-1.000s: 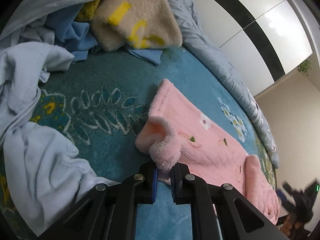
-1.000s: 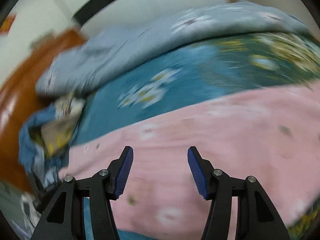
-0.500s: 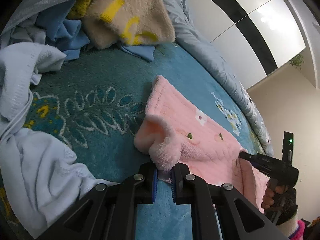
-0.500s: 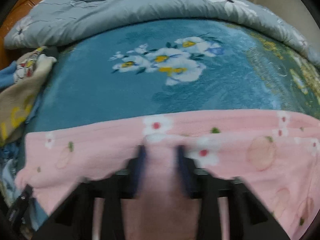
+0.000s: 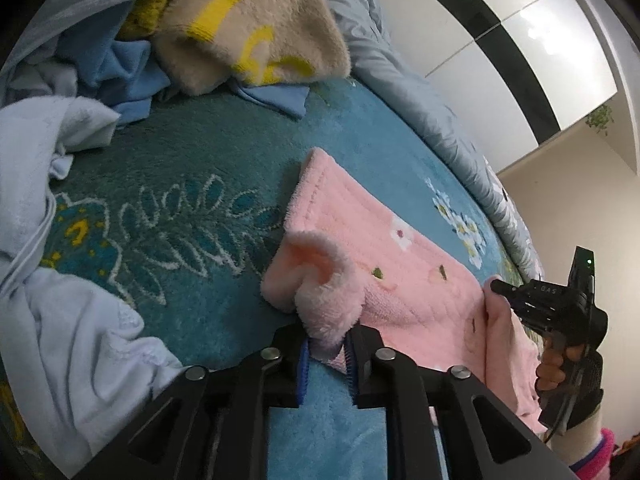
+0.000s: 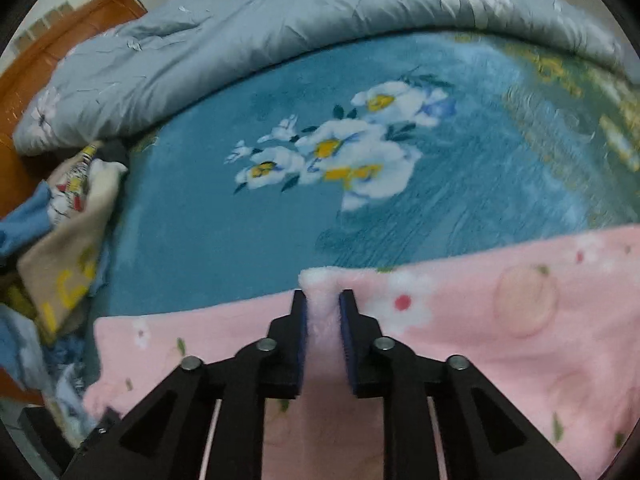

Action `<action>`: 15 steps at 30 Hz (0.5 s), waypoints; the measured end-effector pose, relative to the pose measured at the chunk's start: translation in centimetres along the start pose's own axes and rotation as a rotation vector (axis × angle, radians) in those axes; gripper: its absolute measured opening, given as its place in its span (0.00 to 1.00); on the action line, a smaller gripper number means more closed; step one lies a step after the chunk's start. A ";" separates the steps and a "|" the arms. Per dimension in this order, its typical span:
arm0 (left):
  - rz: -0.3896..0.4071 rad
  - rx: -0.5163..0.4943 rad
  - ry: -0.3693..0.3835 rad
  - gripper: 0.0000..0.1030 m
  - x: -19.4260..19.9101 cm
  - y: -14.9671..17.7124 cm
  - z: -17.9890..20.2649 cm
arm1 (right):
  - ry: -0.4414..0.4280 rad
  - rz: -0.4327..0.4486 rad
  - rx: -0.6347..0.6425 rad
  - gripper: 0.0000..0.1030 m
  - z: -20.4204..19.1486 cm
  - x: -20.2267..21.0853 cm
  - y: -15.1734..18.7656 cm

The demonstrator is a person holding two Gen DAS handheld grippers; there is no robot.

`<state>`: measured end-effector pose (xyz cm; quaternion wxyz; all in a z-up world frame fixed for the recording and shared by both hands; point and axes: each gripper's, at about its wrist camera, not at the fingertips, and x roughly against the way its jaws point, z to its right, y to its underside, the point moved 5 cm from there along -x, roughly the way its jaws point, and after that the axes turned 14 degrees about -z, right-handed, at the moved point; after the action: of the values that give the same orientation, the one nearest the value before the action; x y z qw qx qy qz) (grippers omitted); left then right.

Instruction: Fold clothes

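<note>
Right wrist: gripper (image 6: pixel 323 312) pinching pink garment (image 6: pixel 500 320)

Pink fleece garment (image 5: pixel 404 276), printed with small white flowers and peach motifs, lies spread lengthwise on the teal floral plush blanket (image 5: pixel 224 168). One end is bunched into a fluffy curled fold, lifted off the blanket. Far edge (image 6: pixel 480 304) pinched up into a ridge; remainder flat on the blanket.
</note>
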<state>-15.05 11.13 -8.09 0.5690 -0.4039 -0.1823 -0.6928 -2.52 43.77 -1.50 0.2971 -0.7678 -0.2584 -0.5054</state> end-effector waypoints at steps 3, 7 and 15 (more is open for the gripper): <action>0.001 -0.010 -0.018 0.21 0.0 -0.3 0.4 | -0.107 0.011 0.004 0.31 0.3 1.2 1.0; 0.028 0.005 -0.035 0.17 0.2 -0.6 0.9 | -0.163 0.145 0.065 0.40 1.8 6.7 4.6; 0.099 -0.149 -0.072 0.10 3.4 -2.1 10.3 | -0.307 0.311 -0.231 0.41 15.3 11.0 10.9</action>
<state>-13.48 16.95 1.21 0.5638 -0.4782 -0.1304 -0.6606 18.48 48.32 1.84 0.2390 -0.8950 -0.1195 -0.3573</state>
